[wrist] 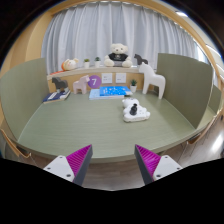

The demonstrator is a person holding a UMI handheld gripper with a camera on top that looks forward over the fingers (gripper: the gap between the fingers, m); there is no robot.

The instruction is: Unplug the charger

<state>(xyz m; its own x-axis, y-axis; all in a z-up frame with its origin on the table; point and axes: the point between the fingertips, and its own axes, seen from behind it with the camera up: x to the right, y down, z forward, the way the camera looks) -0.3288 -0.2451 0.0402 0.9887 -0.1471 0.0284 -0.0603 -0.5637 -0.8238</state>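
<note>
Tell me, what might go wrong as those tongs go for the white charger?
The open tongs are far short of the charger, so the approach could drift off line. The charger looks small and lumpy, so the pads might slip on it. A blue-and-white item just beyond could get knocked.

Single tongs-mounted view, facing forward over table (90, 130), charger (135, 110) well ahead.

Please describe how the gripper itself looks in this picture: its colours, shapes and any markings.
Only the two fingers of the gripper show. Each finger is a pale wedge that tapers toward its tip. The inner face of each carries a magenta pad with a fine ribbed or striped texture. No cable, marking, hand or sleeve is visible.
</note>
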